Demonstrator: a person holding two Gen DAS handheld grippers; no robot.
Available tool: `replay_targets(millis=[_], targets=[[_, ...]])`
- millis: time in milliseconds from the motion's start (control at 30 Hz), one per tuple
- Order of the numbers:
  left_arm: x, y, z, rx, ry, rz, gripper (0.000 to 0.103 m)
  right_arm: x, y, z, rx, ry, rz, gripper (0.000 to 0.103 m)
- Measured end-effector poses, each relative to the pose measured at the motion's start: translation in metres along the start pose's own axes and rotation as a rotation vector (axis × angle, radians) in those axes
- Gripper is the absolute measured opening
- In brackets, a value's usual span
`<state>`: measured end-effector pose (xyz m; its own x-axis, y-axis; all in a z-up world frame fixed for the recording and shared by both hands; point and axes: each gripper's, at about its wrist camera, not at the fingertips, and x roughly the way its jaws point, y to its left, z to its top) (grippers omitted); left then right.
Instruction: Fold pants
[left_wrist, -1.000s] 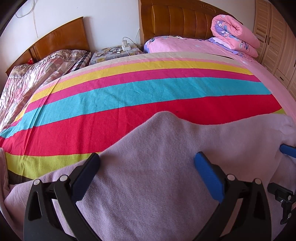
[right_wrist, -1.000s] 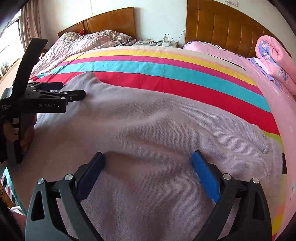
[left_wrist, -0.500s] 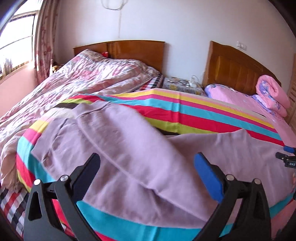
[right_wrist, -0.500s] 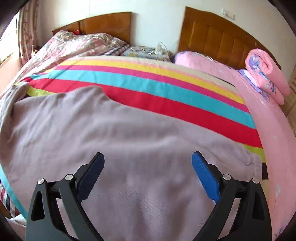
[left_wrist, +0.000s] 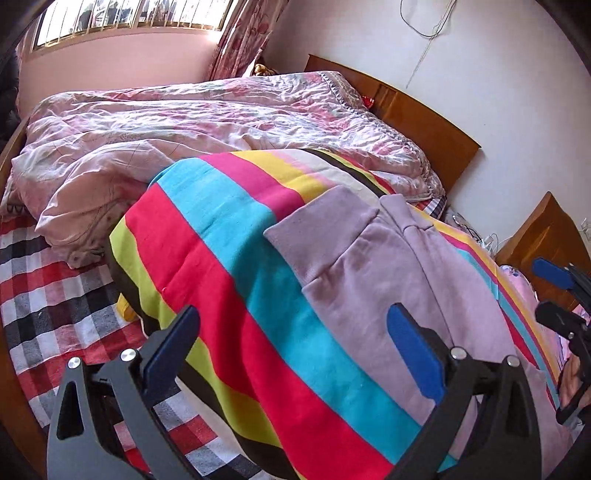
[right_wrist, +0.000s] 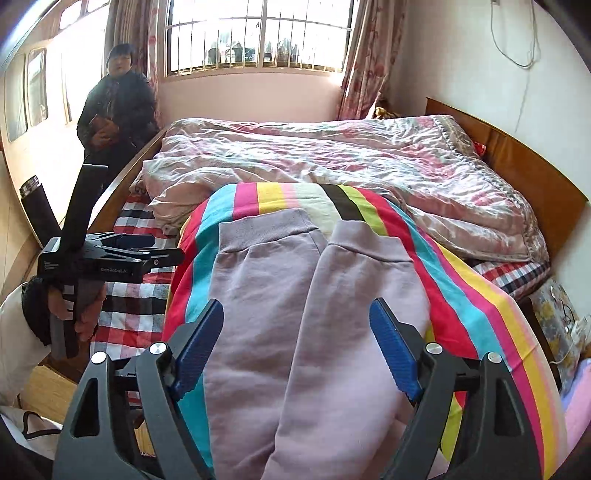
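A home bedroom is shown: a wooden-framed bed (right_wrist: 535, 162) with a rumpled pink floral quilt (right_wrist: 332, 158), a barred window (right_wrist: 258, 33) behind it, flowered curtains (right_wrist: 365, 55) hung alongside.

The pants (right_wrist: 280, 332) are a soft, matt lilac knit with a faintly fuzzy fleece face and ribbed cuffs (right_wrist: 266, 230). Under them the striped blanket (left_wrist: 236, 295) is a napped, matt woven cloth. The pink quilt (right_wrist: 332, 162) behind has a satiny, crinkled sheen, and the checked sheet (left_wrist: 48, 295) looks like plain flat cotton. The headboard (left_wrist: 424, 129) is smooth varnished wood with a mild gloss. The right tongs (right_wrist: 297, 345) have matt black plastic arms, bright metal rivets and blue pads with a ribbed, rubbery texture; the left tongs (left_wrist: 291, 339) are of the same make.
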<state>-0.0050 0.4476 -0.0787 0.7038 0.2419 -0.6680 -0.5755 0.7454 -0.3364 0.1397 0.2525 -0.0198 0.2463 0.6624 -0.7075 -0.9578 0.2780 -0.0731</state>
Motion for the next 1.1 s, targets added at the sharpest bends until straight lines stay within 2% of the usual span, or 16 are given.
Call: replay_targets(millis=[67,167,200,267,333,400,467,500,567,600,700,900,967,1000,1033,1100], targets=[[0.018,-0.008,0.011,0.014,-0.001,-0.004,0.094,0.030,-0.016,0.012,0.053,0.020,-0.001,0.072],[0.049,-0.017,0.020,0.087,0.053,0.138,0.079,0.052,-0.069,0.010,0.229,0.028,0.013,0.072],[0.054,-0.018,0.022,0.093,0.070,0.167,0.063,0.056,-0.091,0.004,0.302,0.028,0.015,0.072],[0.043,-0.024,0.027,0.067,0.037,0.075,0.060,0.061,-0.136,-0.011,0.439,0.033,0.019,0.072],[0.039,-0.041,0.033,0.093,0.008,-0.022,0.069,0.063,-0.175,-0.028,0.560,0.030,0.044,0.072],[0.052,-0.063,0.036,0.155,0.050,-0.114,0.074,0.071,-0.202,-0.043,0.658,0.043,0.075,0.072],[0.072,-0.079,0.036,0.185,0.096,-0.113,0.074,0.080,-0.218,-0.051,0.701,0.062,0.109,0.069],[0.083,-0.082,0.038,0.163,0.127,-0.146,0.074,0.085,-0.222,-0.053,0.712,0.071,0.130,0.069],[0.099,-0.085,0.046,0.056,0.190,-0.301,0.074,0.093,-0.225,-0.054,0.717,0.092,0.151,0.069],[0.107,-0.087,0.048,0.013,0.211,-0.337,0.074,0.095,-0.227,-0.054,0.713,0.098,0.136,0.069],[0.126,-0.108,0.057,0.033,0.223,-0.355,0.074,0.082,-0.226,-0.058,0.712,0.071,0.108,0.069],[0.153,-0.117,0.074,0.003,0.218,-0.301,0.074,0.020,-0.195,-0.074,0.629,0.002,0.067,0.069],[0.159,-0.116,0.080,-0.011,0.215,-0.292,0.066,-0.008,-0.176,-0.086,0.619,-0.029,0.050,0.069],[0.162,-0.116,0.081,-0.012,0.219,-0.303,0.044,-0.020,-0.166,-0.093,0.624,-0.036,0.049,0.069],[0.166,-0.116,0.081,-0.013,0.237,-0.304,0.034,-0.033,-0.153,-0.100,0.621,-0.043,0.046,0.069],[0.172,-0.114,0.081,-0.019,0.236,-0.285,0.030,-0.057,-0.122,-0.116,0.600,-0.052,0.024,0.069]])
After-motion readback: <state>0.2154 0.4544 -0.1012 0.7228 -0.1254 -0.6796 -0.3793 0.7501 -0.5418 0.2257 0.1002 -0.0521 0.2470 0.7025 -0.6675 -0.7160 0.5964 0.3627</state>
